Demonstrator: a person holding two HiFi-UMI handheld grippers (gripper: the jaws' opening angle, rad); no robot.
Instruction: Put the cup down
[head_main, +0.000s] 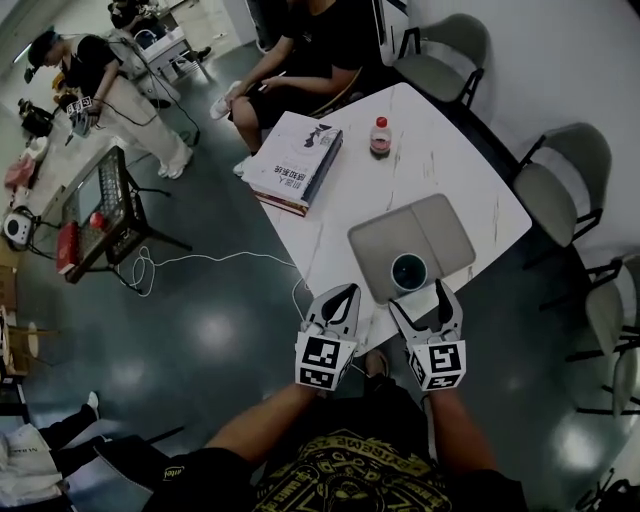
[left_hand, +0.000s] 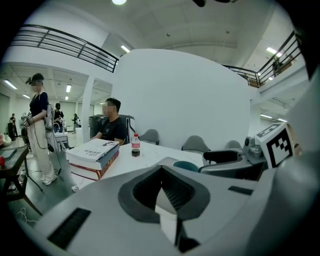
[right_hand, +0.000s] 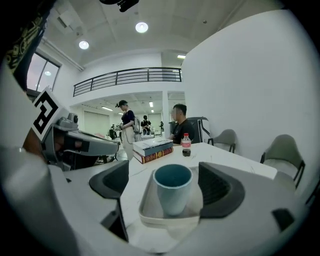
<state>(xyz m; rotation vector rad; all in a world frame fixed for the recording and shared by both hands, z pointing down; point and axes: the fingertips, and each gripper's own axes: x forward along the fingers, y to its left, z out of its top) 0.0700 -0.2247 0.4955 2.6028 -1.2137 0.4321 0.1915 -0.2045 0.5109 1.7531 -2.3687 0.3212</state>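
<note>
A light blue cup (head_main: 408, 271) (right_hand: 172, 187) stands upright near the front edge of a grey tray (head_main: 440, 235) (right_hand: 146, 212) on the white table (head_main: 440, 150). My right gripper (head_main: 422, 300) (right_hand: 169, 186) is open just in front of the cup. Its jaws sit either side of the cup with a gap to each wall, touching nothing. My left gripper (head_main: 338, 297) (left_hand: 161, 172) hovers at the table's near edge, left of the tray. Its jaws are closed together and hold nothing. The cup's rim (left_hand: 186, 165) shows past them in the left gripper view.
A stack of thick books (head_main: 295, 160) and a small red-capped bottle (head_main: 380, 135) are at the table's far end. A person (head_main: 300, 60) sits beyond it. Grey chairs (head_main: 560, 185) line the right side. Cables (head_main: 150, 265) trail on the floor to the left.
</note>
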